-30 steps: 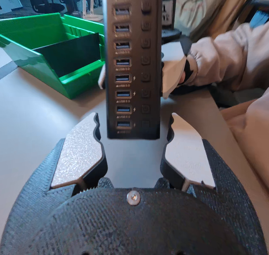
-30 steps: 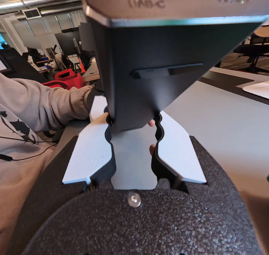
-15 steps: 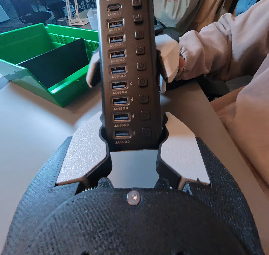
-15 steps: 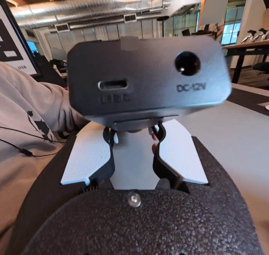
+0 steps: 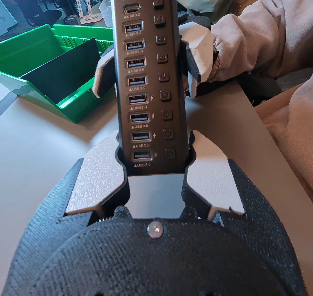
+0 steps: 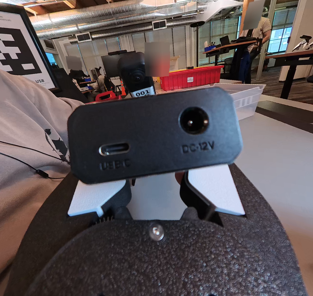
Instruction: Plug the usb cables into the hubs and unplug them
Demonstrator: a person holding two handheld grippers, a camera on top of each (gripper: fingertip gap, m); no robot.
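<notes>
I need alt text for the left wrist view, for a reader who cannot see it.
A long black USB hub with a column of empty ports is gripped at its near end by the left gripper, while the right gripper clamps it farther up. A green plastic bin sits on the grey table to the left.

Silver ventilation ducts (image 6: 101, 15) are running under an exposed ceiling, daylight is coming through tall windows (image 6: 281, 37) beyond wooden standing desks (image 6: 237, 45), a red bin (image 6: 191, 78) and a clear bin (image 6: 247, 98) are sitting at the far side of the grey table (image 6: 271, 152), and a green bin (image 5: 33, 54) is resting on it too.
</notes>
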